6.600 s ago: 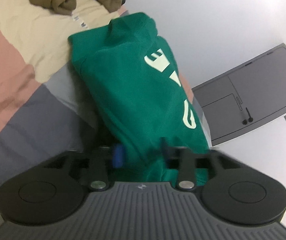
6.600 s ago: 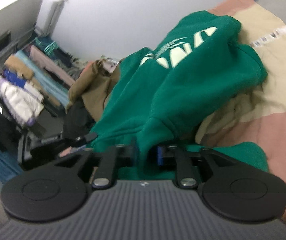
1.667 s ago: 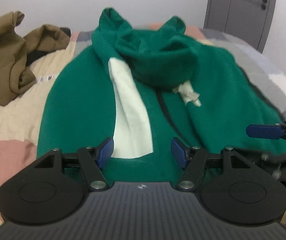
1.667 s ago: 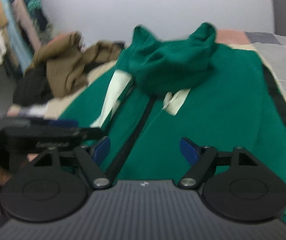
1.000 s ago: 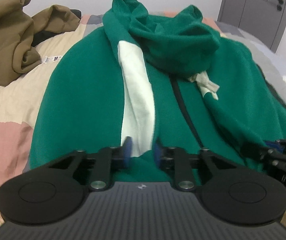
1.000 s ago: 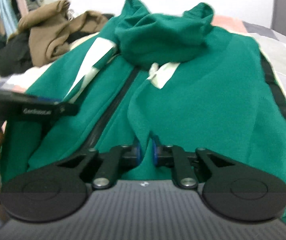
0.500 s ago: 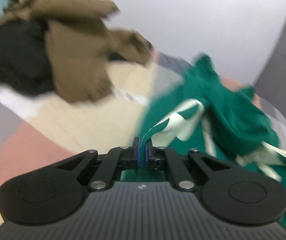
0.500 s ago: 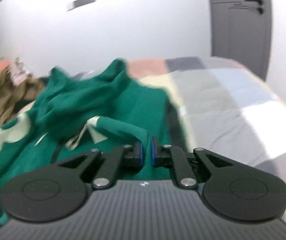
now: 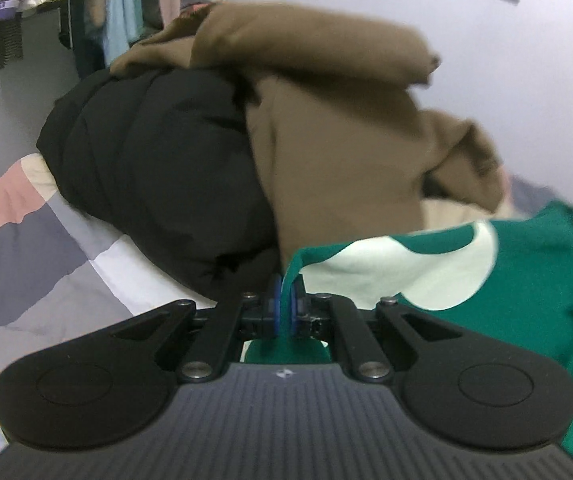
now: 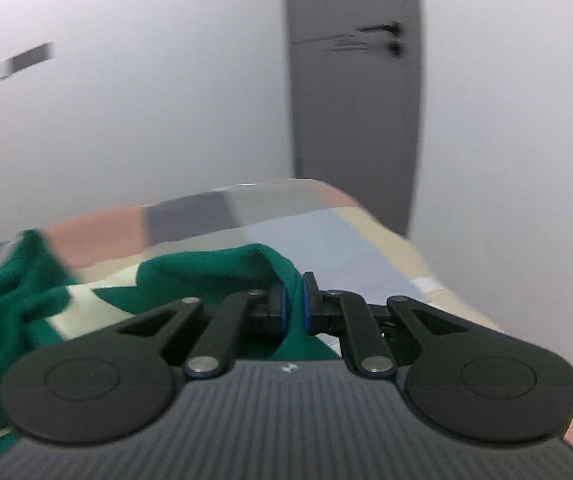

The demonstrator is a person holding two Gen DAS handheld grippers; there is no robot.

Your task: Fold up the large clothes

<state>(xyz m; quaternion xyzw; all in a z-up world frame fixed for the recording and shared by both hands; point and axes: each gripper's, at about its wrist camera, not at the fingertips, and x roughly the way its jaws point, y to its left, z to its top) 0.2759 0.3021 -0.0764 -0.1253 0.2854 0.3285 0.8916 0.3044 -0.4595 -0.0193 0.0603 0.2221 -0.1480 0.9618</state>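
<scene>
**A:** Where is the garment lying, relative to each pair of fingers?

**B:** The left gripper (image 9: 285, 309) is pinching a thin edge of the large green fleece jacket with pale cream panels (image 9: 534, 280). Its blue pads are pressed together with only fabric between them. From that pinch the cloth is running away to the right of the fingers. A black padded coat (image 9: 158, 168) and a rumpled brown sweatshirt (image 9: 338, 128) are sitting just beyond the fingertips, ahead and to the left.

**A:** And the other side?

**B:** The right gripper (image 10: 293, 306) is likewise clamping a fold of the same jacket, and there the fabric is trailing off to the left of its fingers. The patchwork bedcover in pink, grey and beige (image 10: 370, 248) is lying ahead of them, with a grey door (image 10: 354, 92) beyond.

**A:** So which way is the long axis running?

**B:** Judging from both views, the jacket is spanning between the two grippers, side to side. Neither is nearer; each is holding one end, so the coming fold seems to depend on moving them together.
</scene>
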